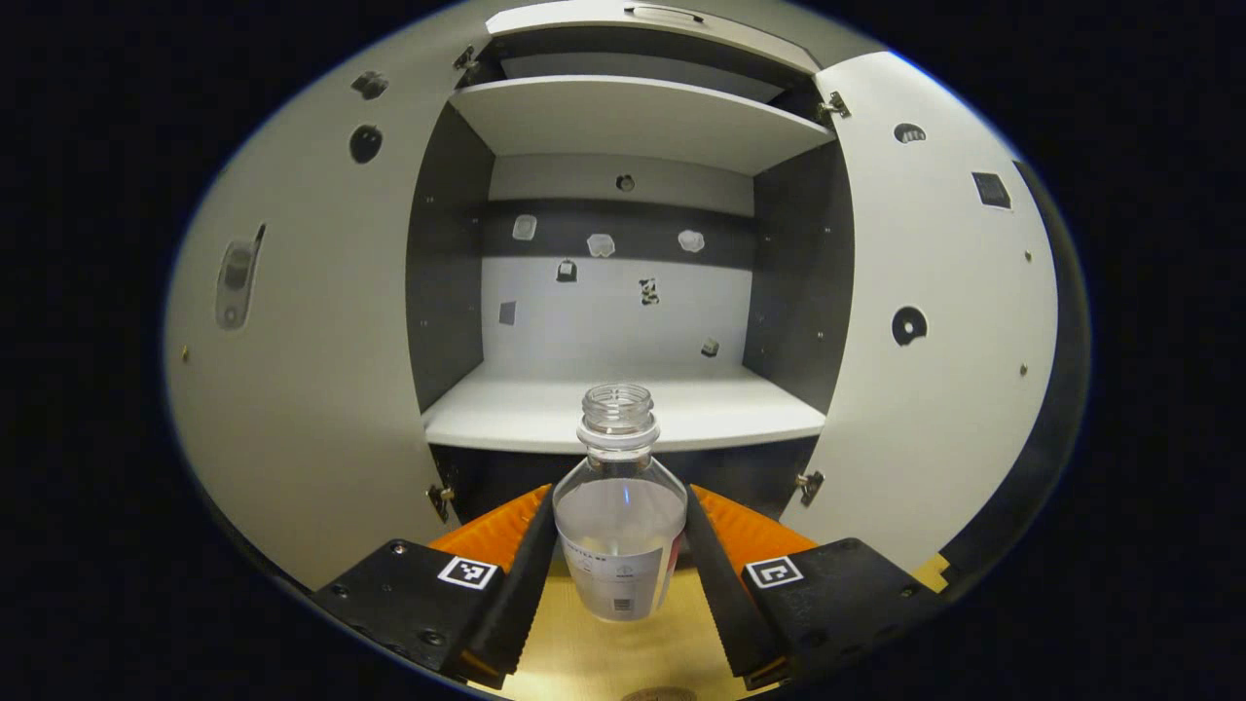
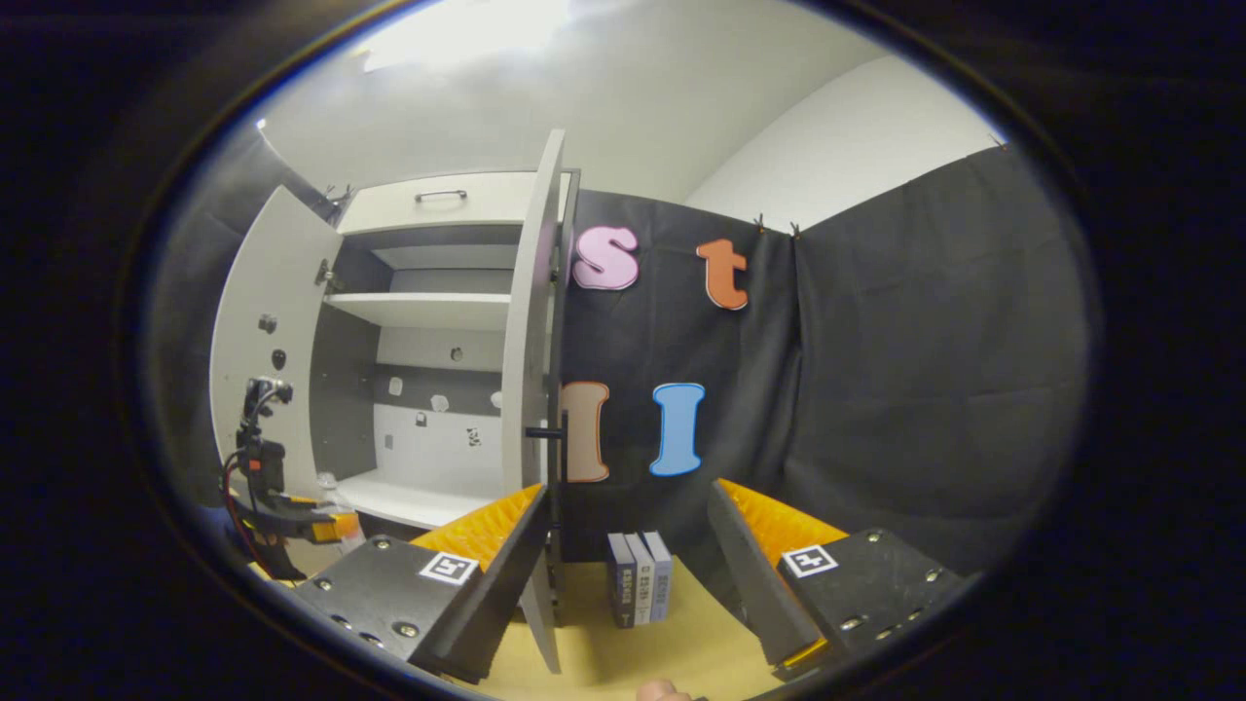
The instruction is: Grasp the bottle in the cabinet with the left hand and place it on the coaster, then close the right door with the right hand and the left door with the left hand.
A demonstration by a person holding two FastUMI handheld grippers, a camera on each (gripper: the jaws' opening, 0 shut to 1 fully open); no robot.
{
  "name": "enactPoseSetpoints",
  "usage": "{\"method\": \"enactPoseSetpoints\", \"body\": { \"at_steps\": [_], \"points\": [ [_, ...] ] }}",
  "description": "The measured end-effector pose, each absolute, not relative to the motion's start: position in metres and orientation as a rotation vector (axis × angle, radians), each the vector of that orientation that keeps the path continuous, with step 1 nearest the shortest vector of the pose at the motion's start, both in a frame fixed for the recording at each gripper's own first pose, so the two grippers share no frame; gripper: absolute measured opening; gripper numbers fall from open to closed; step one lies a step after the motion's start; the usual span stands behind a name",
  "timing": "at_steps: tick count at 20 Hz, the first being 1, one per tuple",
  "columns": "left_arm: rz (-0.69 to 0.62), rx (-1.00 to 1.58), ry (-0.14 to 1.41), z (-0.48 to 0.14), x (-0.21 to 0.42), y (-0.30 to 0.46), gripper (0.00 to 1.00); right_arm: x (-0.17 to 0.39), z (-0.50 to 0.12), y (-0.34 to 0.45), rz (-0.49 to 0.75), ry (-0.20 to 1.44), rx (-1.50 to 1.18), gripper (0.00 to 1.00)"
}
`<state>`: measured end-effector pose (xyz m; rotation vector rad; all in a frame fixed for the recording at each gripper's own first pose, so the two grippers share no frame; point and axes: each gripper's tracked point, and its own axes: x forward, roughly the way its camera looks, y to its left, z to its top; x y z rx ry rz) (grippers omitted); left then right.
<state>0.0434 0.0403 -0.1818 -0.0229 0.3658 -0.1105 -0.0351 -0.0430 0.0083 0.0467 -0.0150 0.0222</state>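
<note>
Cabinet (image 1: 623, 409) doors open; left gripper (image 1: 620, 545) fingers clamp bottle (image 1: 620, 526), label unreadable; right gripper (image 2: 623, 545) fingers apart.

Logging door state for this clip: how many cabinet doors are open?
2. The left white cabinet door swings out left of the shelves; the right white cabinet door stands out on the right. None looks hidden.

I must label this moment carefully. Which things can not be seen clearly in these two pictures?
- Coaster: left gripper view, cut off by the bottom edge; only a dark sliver shows, so this is a guess.
- Bottle base: left gripper view, sides hidden by the left gripper fingers.
- Bottle in the right gripper view: too small, behind the distant gripper.
- Books: spine print too small.
</note>
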Motion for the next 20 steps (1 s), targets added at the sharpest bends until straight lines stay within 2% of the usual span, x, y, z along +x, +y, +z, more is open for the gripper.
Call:
{"method": "enactPoseSetpoints", "body": {
  "at_steps": [3,9,11,13,17,18,19,20],
  "points": [
    [-0.118,-0.019,0.399,-0.211,0.020,0.045,0.78,-0.035,0.010,-0.041,0.036,-0.017,0.055,0.98],
    [-0.220,-0.096,0.436,-0.248,-0.025,0.025,0.78,-0.033,0.015,-0.042,0.051,-0.027,0.063,0.98],
    [-0.270,-0.153,0.434,-0.257,-0.040,0.014,0.78,-0.031,0.015,-0.045,0.050,-0.032,0.063,0.93],
    [-0.303,-0.210,0.457,-0.269,-0.055,0.007,0.78,-0.029,0.017,-0.047,0.048,-0.038,0.059,1.00],
    [-0.308,-0.222,0.478,-0.294,-0.077,0.007,0.78,-0.023,0.016,-0.050,0.048,-0.041,0.046,0.98],
    [-0.310,-0.209,0.489,-0.301,-0.083,0.007,0.78,-0.022,0.016,-0.050,0.049,-0.040,0.044,0.93],
    [-0.314,-0.199,0.502,-0.309,-0.089,0.007,0.78,-0.020,0.014,-0.049,0.051,-0.039,0.041,0.98],
    [-0.316,-0.190,0.512,-0.315,-0.092,0.007,0.78,-0.018,0.015,-0.049,0.055,-0.040,0.037,0.98]
  ]
}}
